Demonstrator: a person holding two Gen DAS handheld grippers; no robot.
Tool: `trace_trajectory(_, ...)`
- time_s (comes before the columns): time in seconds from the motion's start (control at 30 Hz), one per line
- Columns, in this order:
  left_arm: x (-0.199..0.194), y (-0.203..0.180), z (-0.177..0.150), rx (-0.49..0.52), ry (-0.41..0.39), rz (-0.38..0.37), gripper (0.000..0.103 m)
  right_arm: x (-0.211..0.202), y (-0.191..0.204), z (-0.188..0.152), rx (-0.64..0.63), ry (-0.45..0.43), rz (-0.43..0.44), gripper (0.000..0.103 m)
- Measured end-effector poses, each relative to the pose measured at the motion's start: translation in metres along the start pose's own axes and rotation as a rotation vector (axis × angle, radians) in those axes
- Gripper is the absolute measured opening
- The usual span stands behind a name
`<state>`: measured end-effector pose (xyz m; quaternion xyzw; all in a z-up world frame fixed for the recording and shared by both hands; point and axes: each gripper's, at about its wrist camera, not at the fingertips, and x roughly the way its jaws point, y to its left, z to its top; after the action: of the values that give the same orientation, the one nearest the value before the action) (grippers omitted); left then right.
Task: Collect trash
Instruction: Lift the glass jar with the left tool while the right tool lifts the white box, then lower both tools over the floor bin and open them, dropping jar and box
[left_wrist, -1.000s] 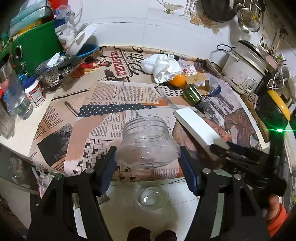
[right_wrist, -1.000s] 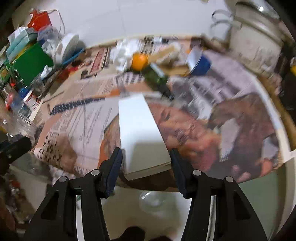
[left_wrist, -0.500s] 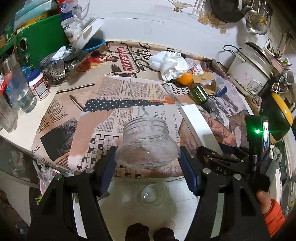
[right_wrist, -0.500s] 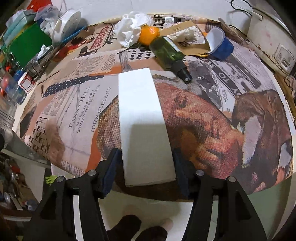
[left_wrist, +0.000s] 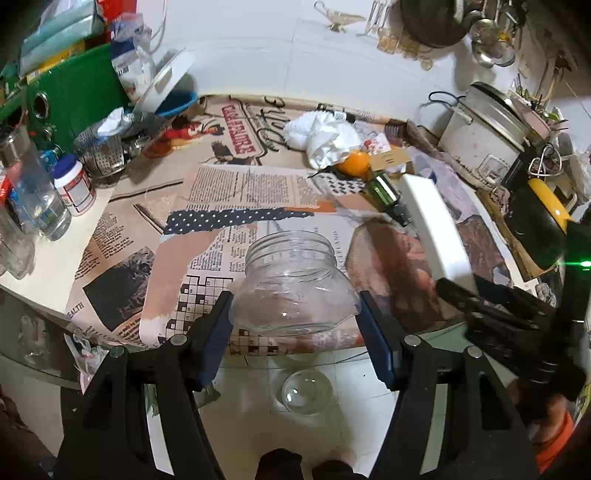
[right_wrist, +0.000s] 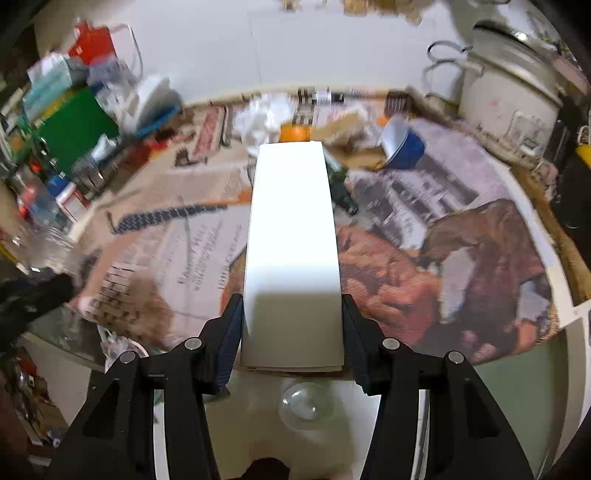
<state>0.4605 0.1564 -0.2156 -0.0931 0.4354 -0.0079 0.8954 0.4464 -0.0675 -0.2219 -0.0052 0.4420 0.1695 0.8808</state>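
Observation:
A clear glass jar (left_wrist: 295, 280) sits between the blue pads of my left gripper (left_wrist: 294, 306), which is shut on it above the table's front edge. My right gripper (right_wrist: 291, 306) has a long white box (right_wrist: 291, 229) between its jaws. They are closing, and both pads press on the box's near end, which hangs raised over the newspaper-covered table (right_wrist: 424, 258). From the left wrist the box (left_wrist: 436, 221) and the right gripper (left_wrist: 454, 291) show at the right. Crumpled white paper (left_wrist: 325, 136), an orange (left_wrist: 354, 162) and a green bottle (left_wrist: 384, 192) lie further back.
A rice cooker (left_wrist: 484, 129) stands at the back right, a blue cup (right_wrist: 400, 142) lies on its side near it. Green box (left_wrist: 74, 92), metal strainer (left_wrist: 99, 151), water bottle (left_wrist: 37, 195) and a white tub (left_wrist: 75, 184) crowd the left. A glass bowl (left_wrist: 306, 391) sits on the floor below.
The right gripper closed on the white box and raised it off the table, so its far end now covers the orange. The left gripper and its jar stayed put.

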Motion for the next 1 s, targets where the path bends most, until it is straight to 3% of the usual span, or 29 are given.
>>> trace_trajectory(0.27,-0.056,-0.044,-0.028,-0.031,-0.091,0.004,0.065,-0.082,-0.021,-0.017,-0.033,-0.100,0.041,0.048)
trace_trajectory(0.57,-0.098,-0.099,-0.093,-0.134,-0.119,0.011,0.065,-0.138,-0.062,-0.070,-0.097,-0.084,0.092,0.048)
trace_trajectory(0.8,-0.064,-0.115,-0.147,-0.174,-0.017,0.014,0.065,-0.120,-0.086,-0.118,-0.081,0.016,0.119,0.048)
trace_trajectory(1.0,0.014,-0.104,-0.190,-0.181,0.121,0.020,0.065,-0.064,-0.097,-0.159,-0.042,0.127,0.119,0.048)
